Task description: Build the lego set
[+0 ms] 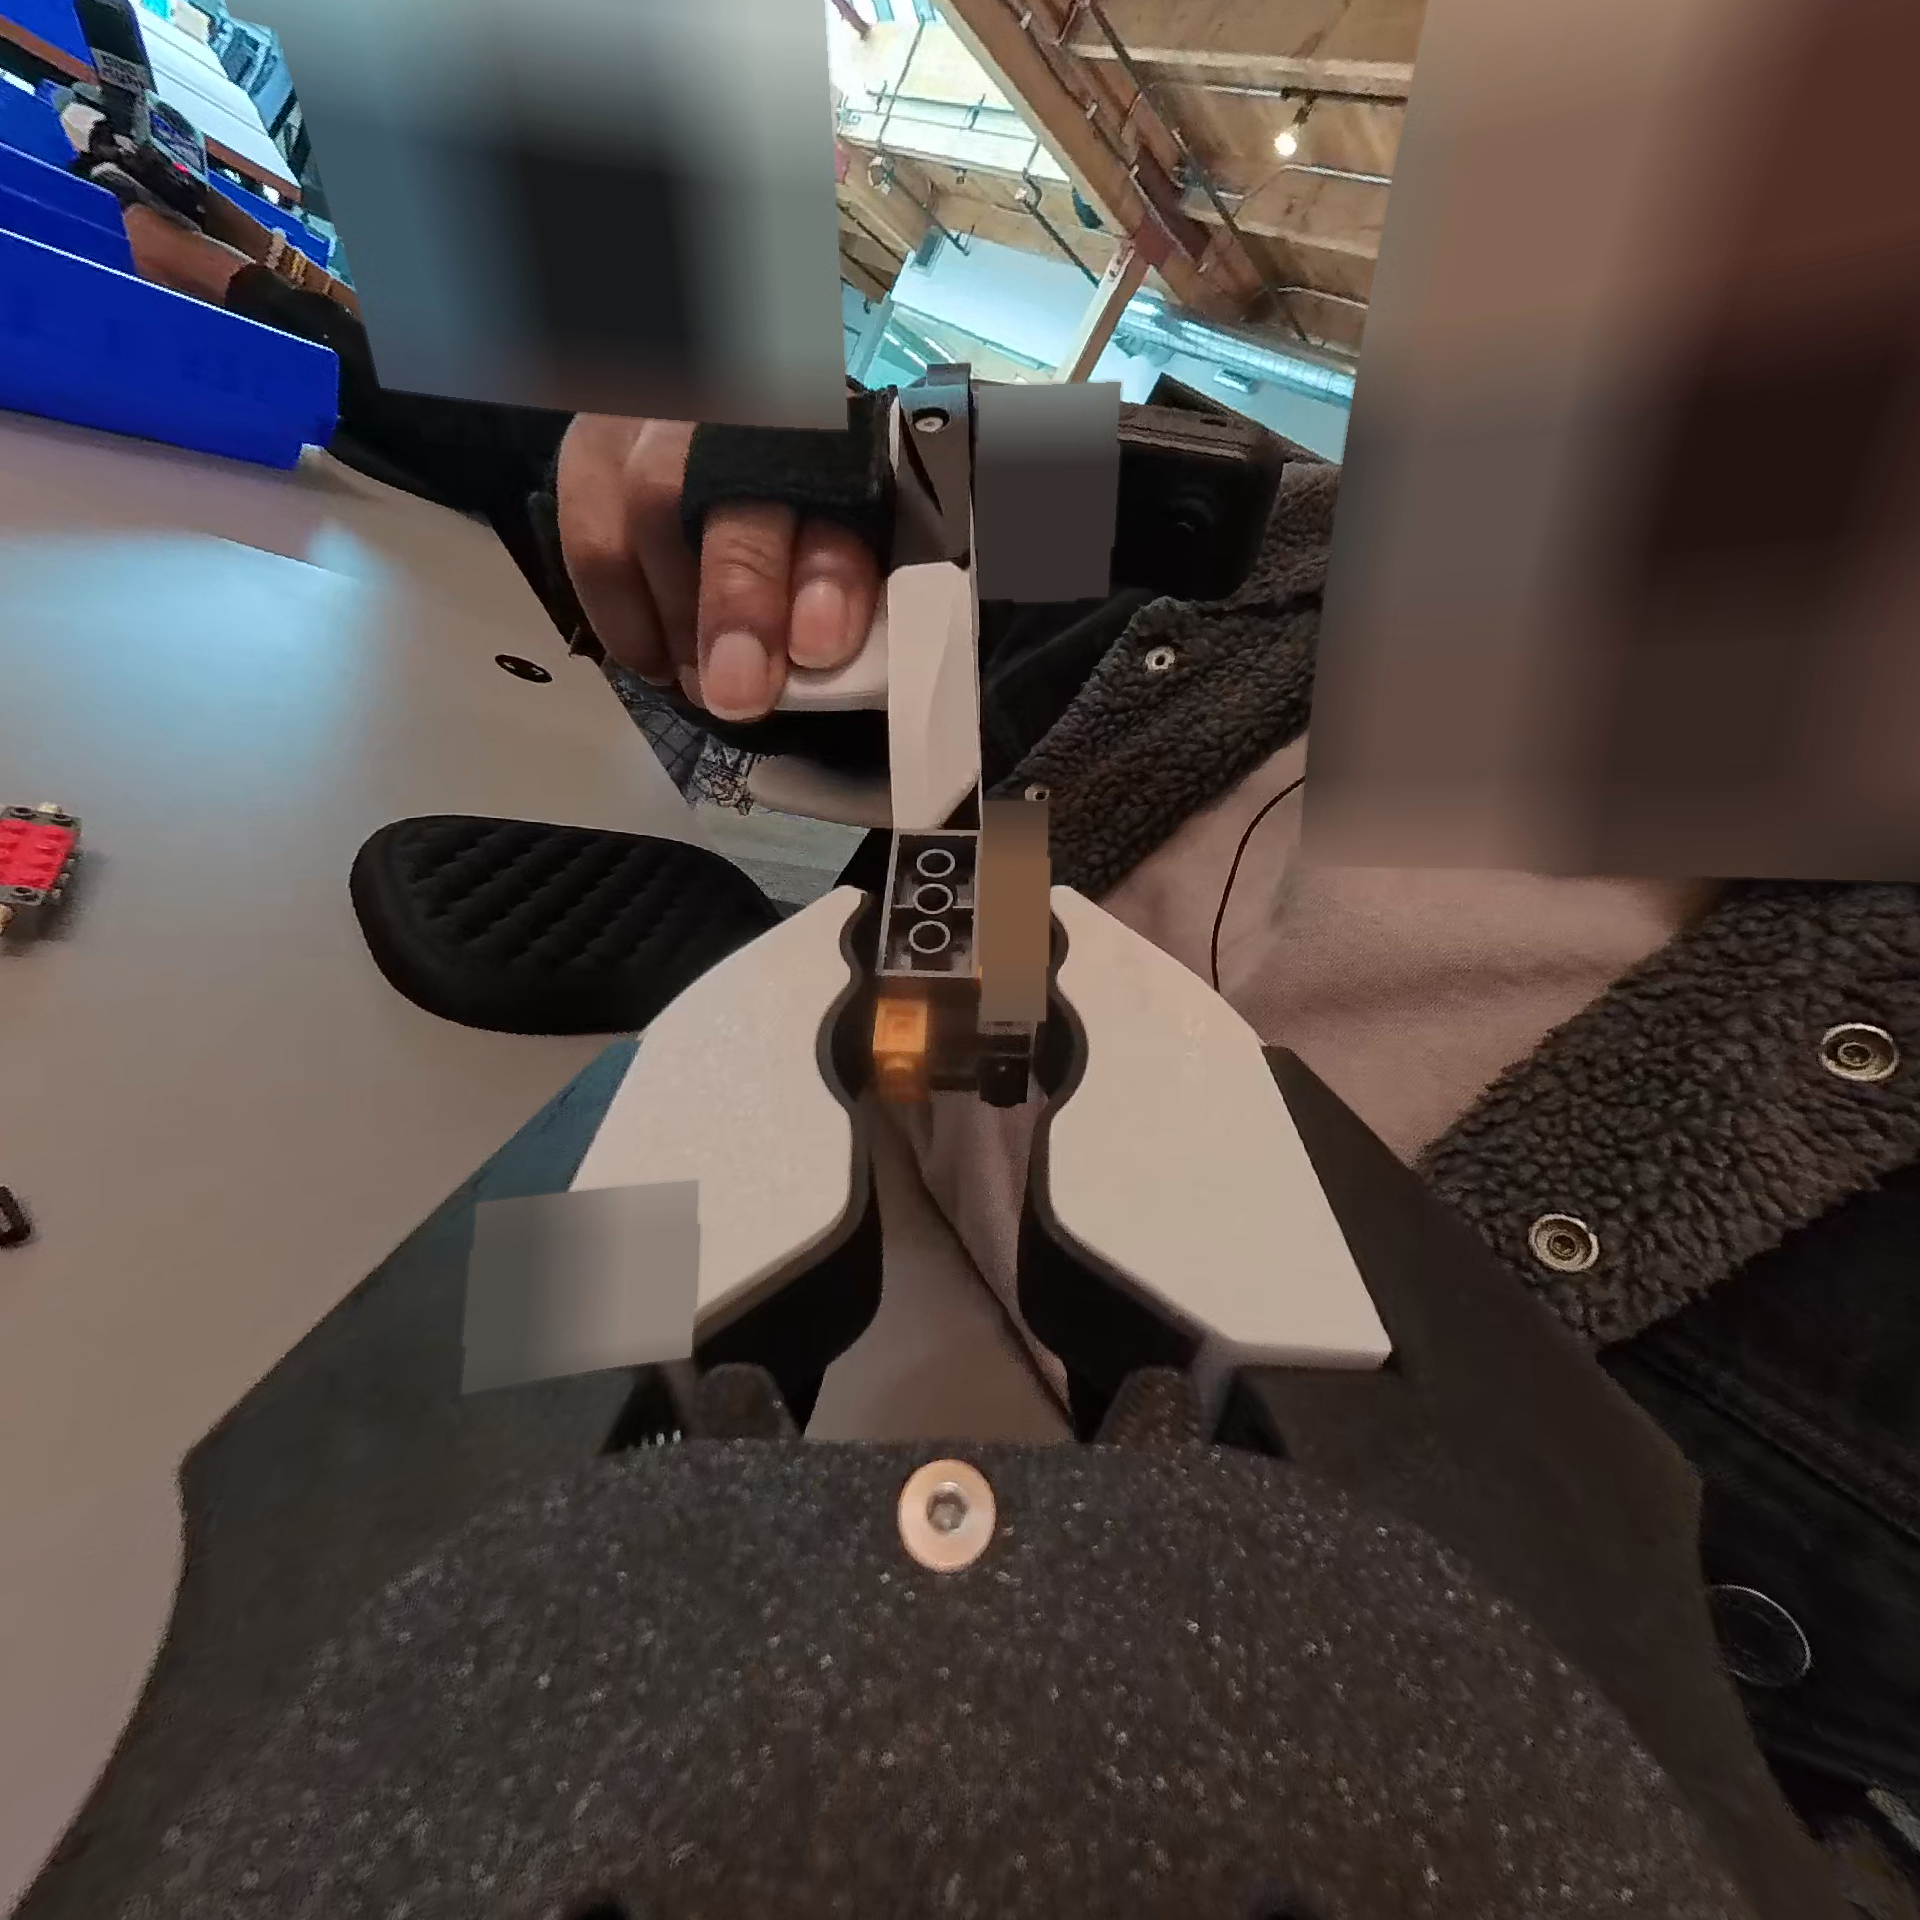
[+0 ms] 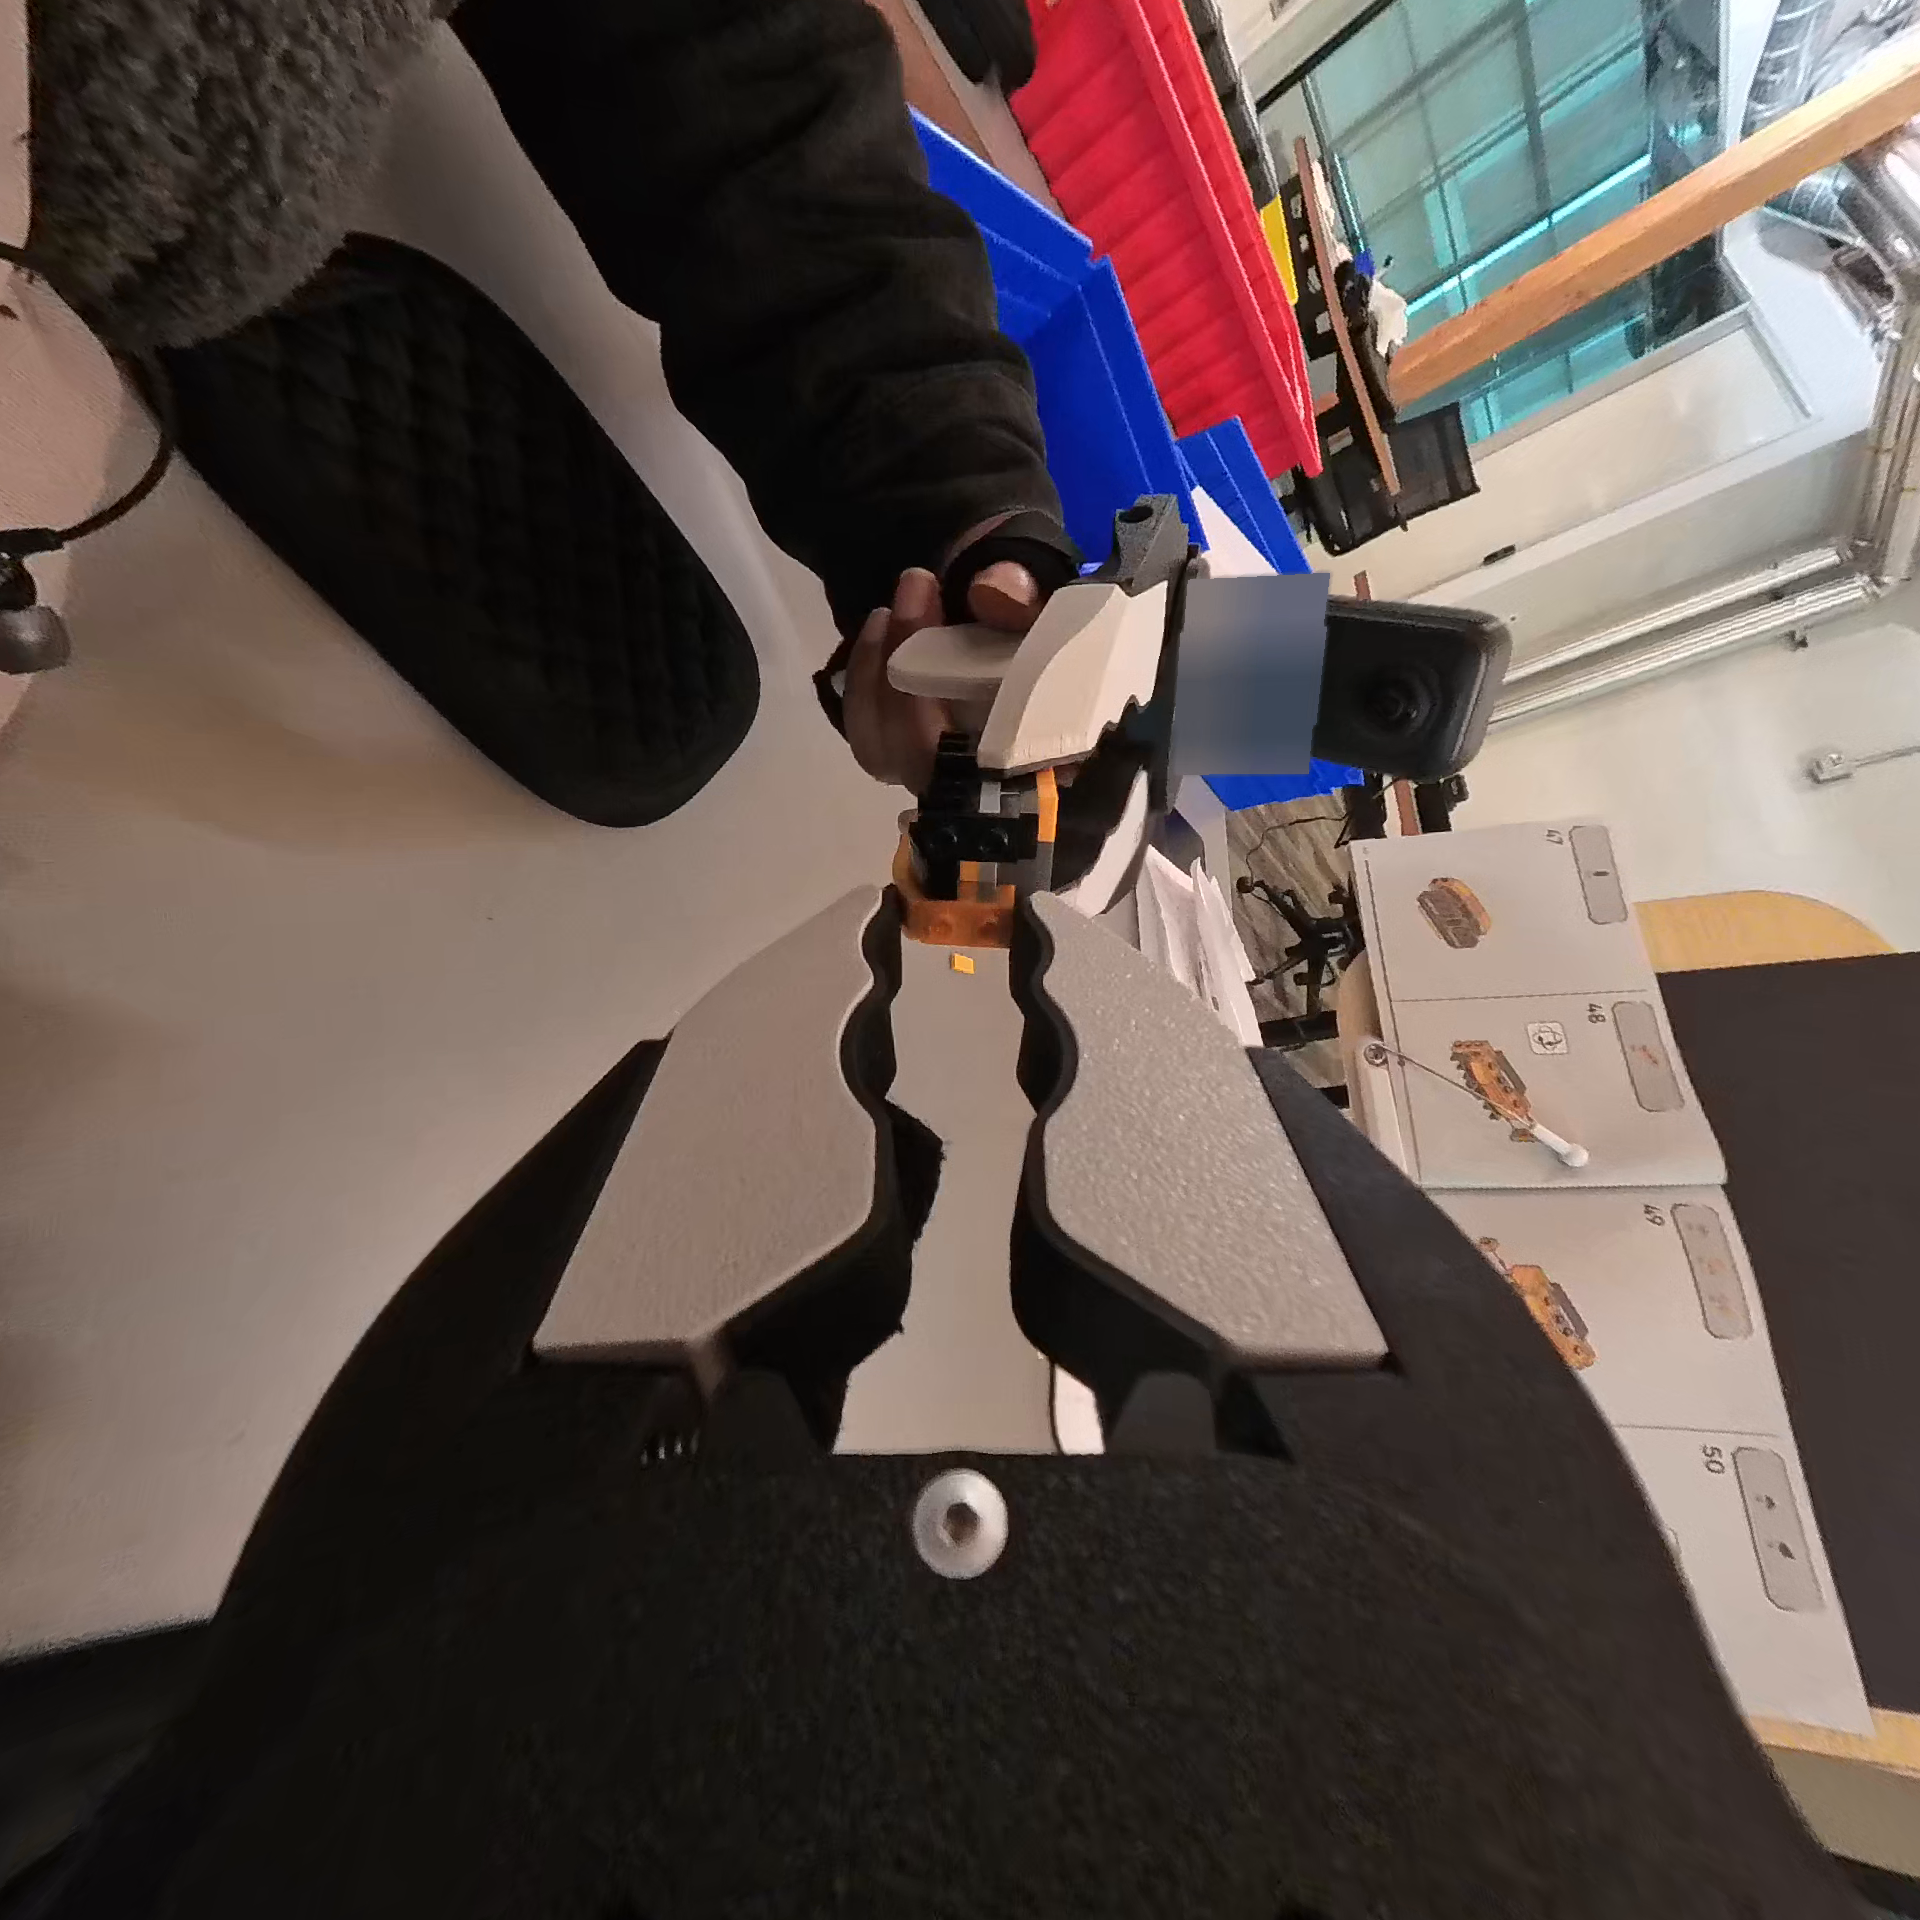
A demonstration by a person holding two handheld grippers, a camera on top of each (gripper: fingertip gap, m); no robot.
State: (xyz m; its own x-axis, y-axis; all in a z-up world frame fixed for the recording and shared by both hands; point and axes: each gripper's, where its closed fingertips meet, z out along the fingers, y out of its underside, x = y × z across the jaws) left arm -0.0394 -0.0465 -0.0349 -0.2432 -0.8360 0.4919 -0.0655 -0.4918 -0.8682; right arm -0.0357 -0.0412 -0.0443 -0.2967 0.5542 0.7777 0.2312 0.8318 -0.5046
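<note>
A small lego assembly of grey, orange and black bricks (image 1: 928,920) is held in the air between both grippers. My left gripper (image 1: 956,914) is shut on it; the grey brick's underside with three tubes faces the camera. In the right wrist view the assembly (image 2: 971,831) shows black, grey and orange parts. My right gripper (image 2: 961,914) is closed on its orange end. The left gripper (image 2: 1081,748) holds it from the far side. The right gripper's white finger (image 1: 935,665) comes down from above in the left wrist view. A tiny orange bit (image 2: 964,964) shows in the gap.
A black padded wrist rest (image 1: 540,925) lies on the grey table (image 1: 208,675). A red lego piece (image 1: 36,852) sits at the left edge. Blue bins (image 2: 1081,312) and red bins (image 2: 1174,208) stand behind. An open instruction booklet (image 2: 1538,1039) lies to the right. Both grippers' tips are roughly 30 cm from the red lego piece (image 1: 36,852).
</note>
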